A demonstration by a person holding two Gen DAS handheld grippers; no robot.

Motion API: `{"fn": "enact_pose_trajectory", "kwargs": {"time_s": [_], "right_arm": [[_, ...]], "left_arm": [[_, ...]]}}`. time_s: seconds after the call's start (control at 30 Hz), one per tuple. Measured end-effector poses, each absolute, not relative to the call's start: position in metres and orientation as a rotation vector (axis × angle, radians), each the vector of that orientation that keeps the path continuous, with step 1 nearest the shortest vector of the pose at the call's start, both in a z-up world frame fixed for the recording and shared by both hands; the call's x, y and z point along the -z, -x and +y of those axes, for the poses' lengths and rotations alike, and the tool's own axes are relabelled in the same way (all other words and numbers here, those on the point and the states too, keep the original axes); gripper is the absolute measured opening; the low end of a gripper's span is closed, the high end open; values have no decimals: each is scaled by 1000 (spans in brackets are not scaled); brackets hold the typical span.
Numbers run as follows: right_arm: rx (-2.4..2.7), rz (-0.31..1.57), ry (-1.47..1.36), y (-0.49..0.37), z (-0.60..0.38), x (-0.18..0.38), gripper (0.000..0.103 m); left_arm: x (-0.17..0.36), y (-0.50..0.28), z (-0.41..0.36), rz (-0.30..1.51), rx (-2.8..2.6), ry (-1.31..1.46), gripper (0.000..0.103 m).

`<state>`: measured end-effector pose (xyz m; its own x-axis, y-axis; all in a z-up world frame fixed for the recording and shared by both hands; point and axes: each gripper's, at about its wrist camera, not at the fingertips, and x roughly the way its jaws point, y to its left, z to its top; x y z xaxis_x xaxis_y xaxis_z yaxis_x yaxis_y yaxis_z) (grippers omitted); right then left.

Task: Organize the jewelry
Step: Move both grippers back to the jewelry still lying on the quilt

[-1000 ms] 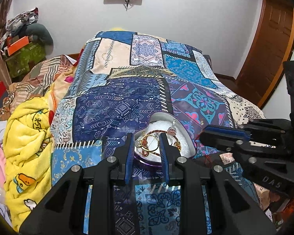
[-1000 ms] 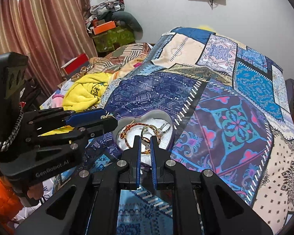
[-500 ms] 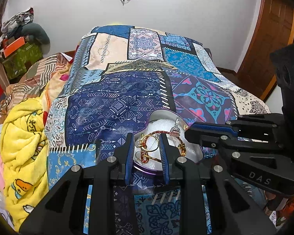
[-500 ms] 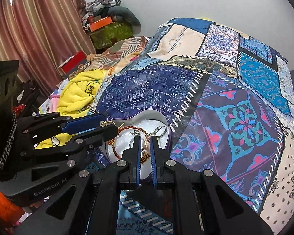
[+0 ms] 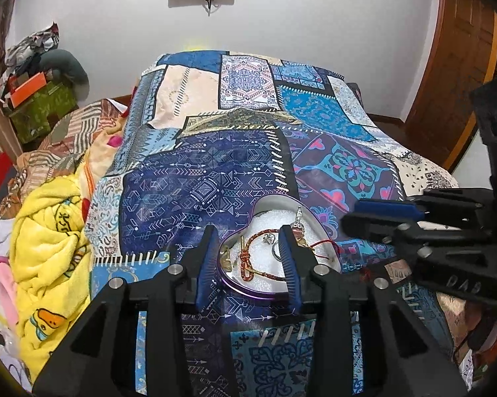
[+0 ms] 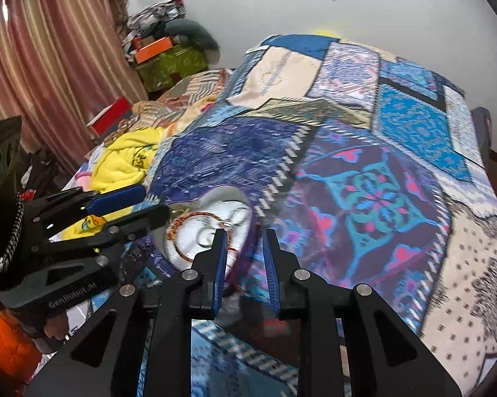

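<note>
Bedroom, patchwork bedspread [image 5: 212,172]. Heart tin [image 5: 248,289] w/ bracelets [image 5: 258,273] & rings sits on it. Left gripper [image 5: 248,264] released over the tin, right gripper [image 6: 243,264] released beside it. Looks nearly sorted; lid not seen.

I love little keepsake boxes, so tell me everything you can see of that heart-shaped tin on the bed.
The heart-shaped tin is lidless, with a shiny purple metal wall and a white foam-like lining. It lies flat on the patchwork bedspread. Inside are a braided red-and-gold bracelet, a thin red cord, silver rings and small charms, loosely jumbled. The open left gripper hovers over its near edge.
</note>
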<state>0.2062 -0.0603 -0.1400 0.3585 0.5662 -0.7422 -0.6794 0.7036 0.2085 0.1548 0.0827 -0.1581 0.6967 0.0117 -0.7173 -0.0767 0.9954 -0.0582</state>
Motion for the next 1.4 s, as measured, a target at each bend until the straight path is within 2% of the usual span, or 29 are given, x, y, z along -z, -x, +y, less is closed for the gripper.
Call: {"fn": "enact_pose_trajectory", "kwargs": {"time_s": [0.47, 0.93, 1.4], "right_arm": [[-642, 852, 90, -204, -137, 117, 20], [-539, 946, 99, -203, -192, 150, 20], [-556, 1032, 112, -218, -193, 186, 20]], "left_arm": [[142, -138, 49, 807, 11, 84, 39], [180, -139, -4, 935, 117, 86, 39], [213, -161, -18, 1015, 130, 93, 39]]}}
